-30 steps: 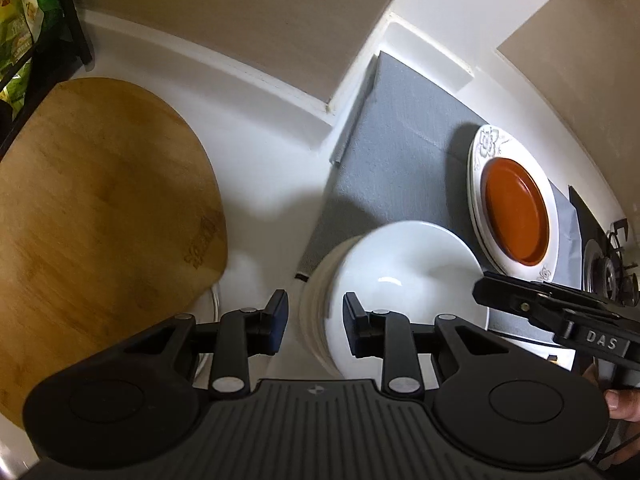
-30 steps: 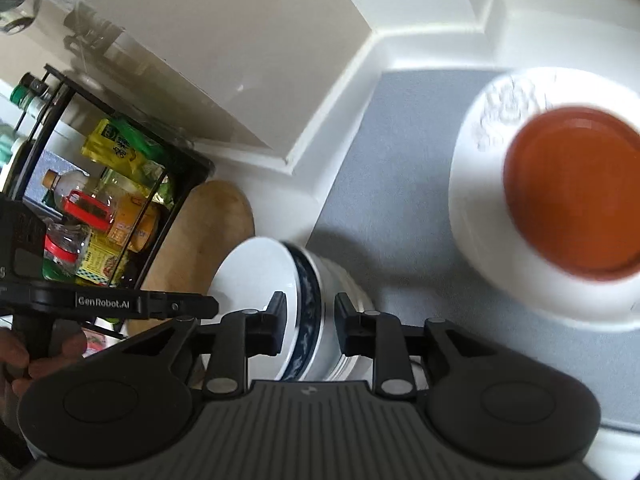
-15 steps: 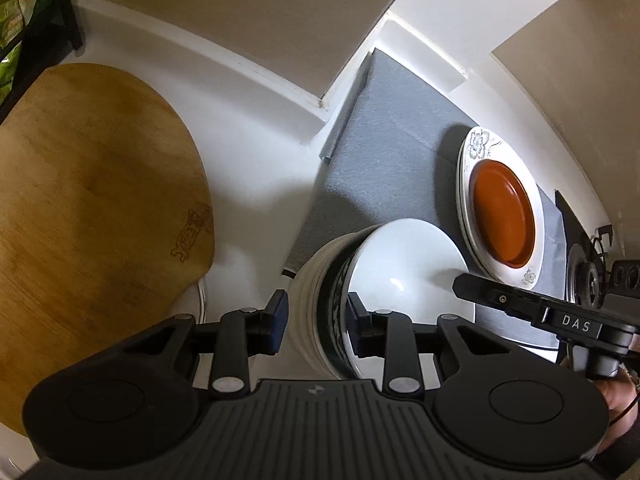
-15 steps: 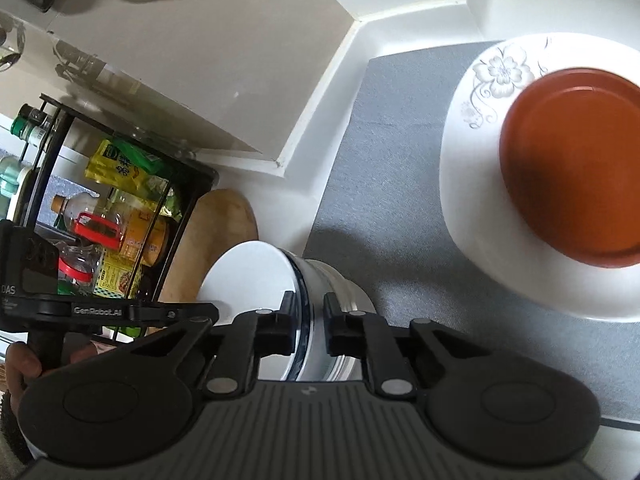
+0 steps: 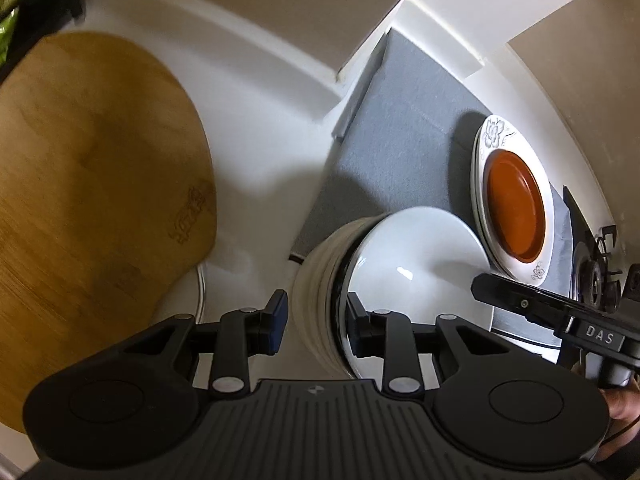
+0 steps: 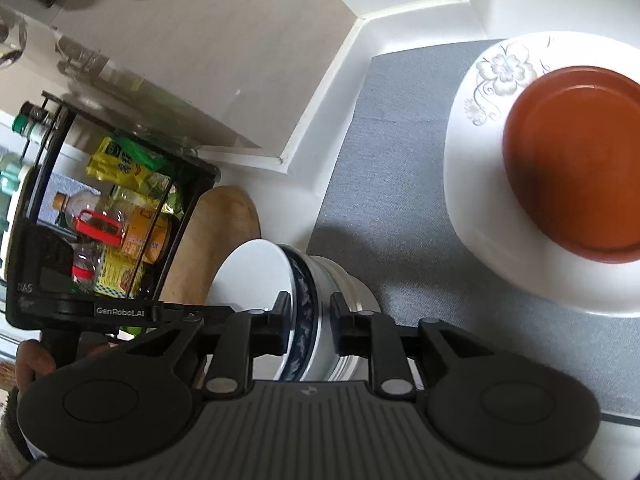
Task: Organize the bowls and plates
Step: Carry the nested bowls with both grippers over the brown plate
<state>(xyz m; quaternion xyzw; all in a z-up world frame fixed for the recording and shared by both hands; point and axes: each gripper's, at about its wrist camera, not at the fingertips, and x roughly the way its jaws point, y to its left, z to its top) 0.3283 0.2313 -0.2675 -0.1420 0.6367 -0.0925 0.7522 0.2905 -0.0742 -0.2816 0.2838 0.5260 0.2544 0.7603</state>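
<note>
Bowls (image 5: 400, 276) (white, blue-patterned rim) sit nested, both the left hand-held gripper (image 5: 316, 320) and right hand-held gripper (image 6: 310, 320) unclenched astride them.

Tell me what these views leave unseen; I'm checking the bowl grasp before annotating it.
- Bowl stack base: left wrist view, hidden by the left gripper body.
- Bowl count: both views, ribs too tight to tell.
- Right gripper pad contact on the blue-rimmed bowl: right wrist view, unclear.
- Orange plate: cut by the right edge.

Each hand-held gripper (image 5: 314, 318) is matte black with a ribbed base. Silver screws dot its arms. White "DAS" and "GenRobot.AI" lettering marks the sides.
</note>
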